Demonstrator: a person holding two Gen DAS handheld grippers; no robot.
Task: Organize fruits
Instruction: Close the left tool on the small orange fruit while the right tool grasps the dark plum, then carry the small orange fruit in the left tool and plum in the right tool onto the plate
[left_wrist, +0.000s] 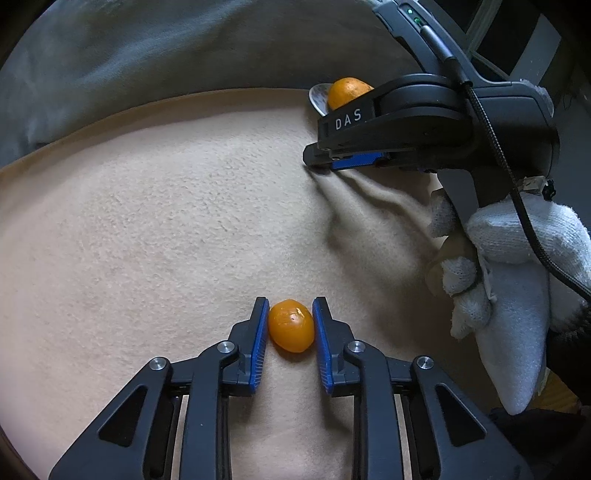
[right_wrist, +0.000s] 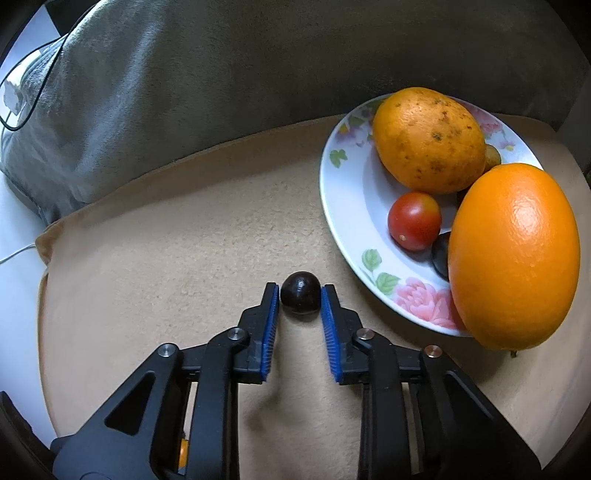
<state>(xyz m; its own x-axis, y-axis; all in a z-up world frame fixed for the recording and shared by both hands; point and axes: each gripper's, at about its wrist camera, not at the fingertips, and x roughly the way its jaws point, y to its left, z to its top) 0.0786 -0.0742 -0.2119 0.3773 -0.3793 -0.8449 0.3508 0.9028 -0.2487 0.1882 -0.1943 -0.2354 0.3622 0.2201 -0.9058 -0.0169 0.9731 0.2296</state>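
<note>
My left gripper (left_wrist: 290, 309) is shut on a small orange kumquat (left_wrist: 291, 325), both blue pads pressing its sides, low over the beige fleece cloth (left_wrist: 155, 229). A dark round grape (right_wrist: 300, 298) sits between the blue pads of my right gripper (right_wrist: 300, 295), which is shut on it. The left wrist view shows the right gripper (left_wrist: 325, 162) from the side at upper right, its tips down on the wrinkled cloth. To the right stands a floral plate (right_wrist: 341, 192) with a speckled orange (right_wrist: 428, 140), a smooth orange (right_wrist: 513, 254), a cherry tomato (right_wrist: 414, 220) and a dark fruit (right_wrist: 440, 256).
A grey cushion (right_wrist: 122, 103) lies along the far edge of the cloth. A white-gloved hand (left_wrist: 517, 266) holds the right gripper's handle, with a black cable running down it. A white surface with a thin cord (right_wrist: 14, 236) shows at far left.
</note>
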